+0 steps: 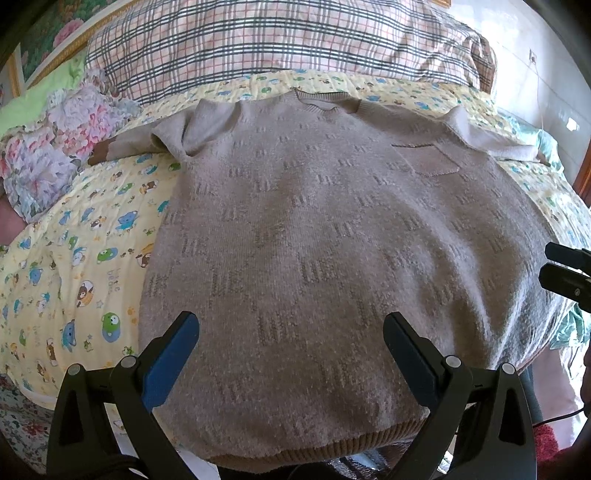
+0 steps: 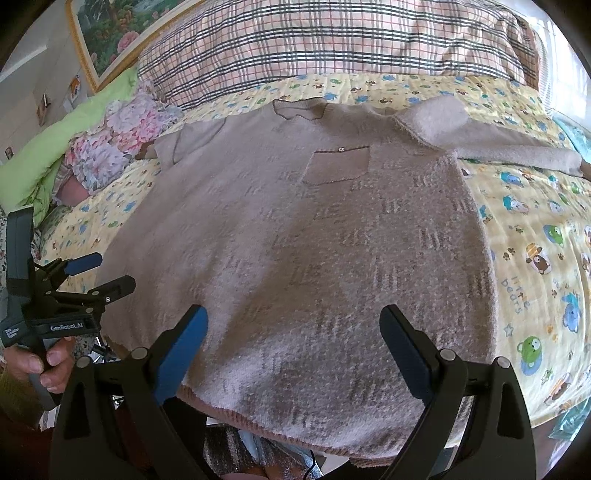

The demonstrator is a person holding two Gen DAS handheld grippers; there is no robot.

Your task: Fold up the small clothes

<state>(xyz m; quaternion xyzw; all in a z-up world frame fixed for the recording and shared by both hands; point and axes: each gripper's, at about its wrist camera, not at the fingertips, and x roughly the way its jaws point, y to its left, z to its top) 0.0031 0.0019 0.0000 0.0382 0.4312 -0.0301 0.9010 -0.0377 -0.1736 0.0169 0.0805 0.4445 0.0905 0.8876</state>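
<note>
A small beige knitted sweater [image 1: 314, 229] lies flat, front up, on a yellow cartoon-print quilt [image 1: 85, 258], neck away from me and both sleeves spread out. It has a chest pocket [image 2: 338, 166]. The ribbed hem [image 1: 332, 446] hangs at the near edge. My left gripper [image 1: 291, 354] is open and empty, hovering over the lower part of the sweater. My right gripper [image 2: 293, 354] is open and empty over the lower part of the sweater [image 2: 295, 251], nearer its right side. The left gripper also shows in the right wrist view [image 2: 99, 271], at the sweater's left edge.
A plaid pillow [image 1: 266, 40] lies behind the sweater. A floral cloth [image 1: 55, 147] and a green blanket [image 2: 74, 122] are at the far left. A framed flower picture [image 2: 110, 33] hangs on the wall. The bed's near edge is just below the hem.
</note>
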